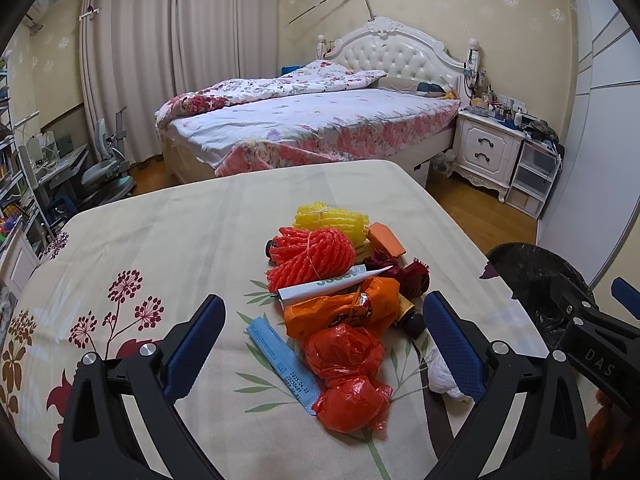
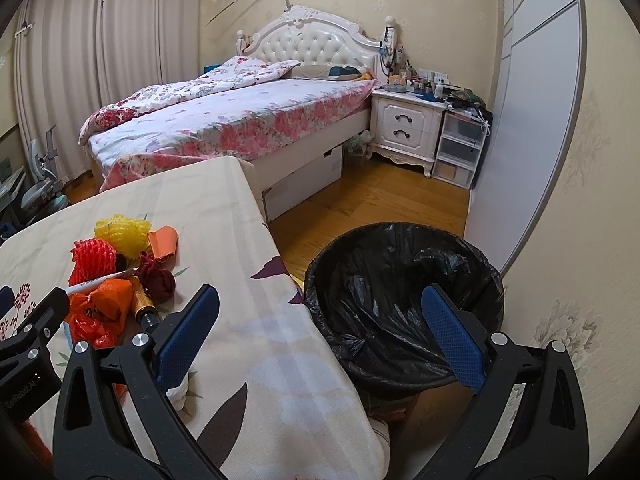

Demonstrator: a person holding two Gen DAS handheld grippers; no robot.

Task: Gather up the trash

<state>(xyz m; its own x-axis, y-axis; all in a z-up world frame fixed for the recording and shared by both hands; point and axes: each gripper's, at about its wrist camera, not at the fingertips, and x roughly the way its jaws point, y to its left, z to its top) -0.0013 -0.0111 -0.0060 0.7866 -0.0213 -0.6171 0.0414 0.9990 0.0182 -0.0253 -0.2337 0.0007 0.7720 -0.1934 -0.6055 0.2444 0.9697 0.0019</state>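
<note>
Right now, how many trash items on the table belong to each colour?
Red or orange-red: 3 (foam net, plastic bag, dark red flower)
Orange: 2 (wrapper, card piece)
Yellow: 1 (foam net)
White: 2 (paper cone, tissue)
Blue: 1 (paper strip)
Total: 9

Floral-sheeted bed (image 1: 312, 128), white nightstand (image 1: 486, 148) beside it, closed curtains (image 1: 160, 52), desk chair (image 1: 108, 164).

Floral-clothed table (image 1: 168, 216), trash heap on it: orange bags (image 1: 344, 344), foam nets (image 1: 316, 254), blue strip (image 1: 276, 354)
</note>
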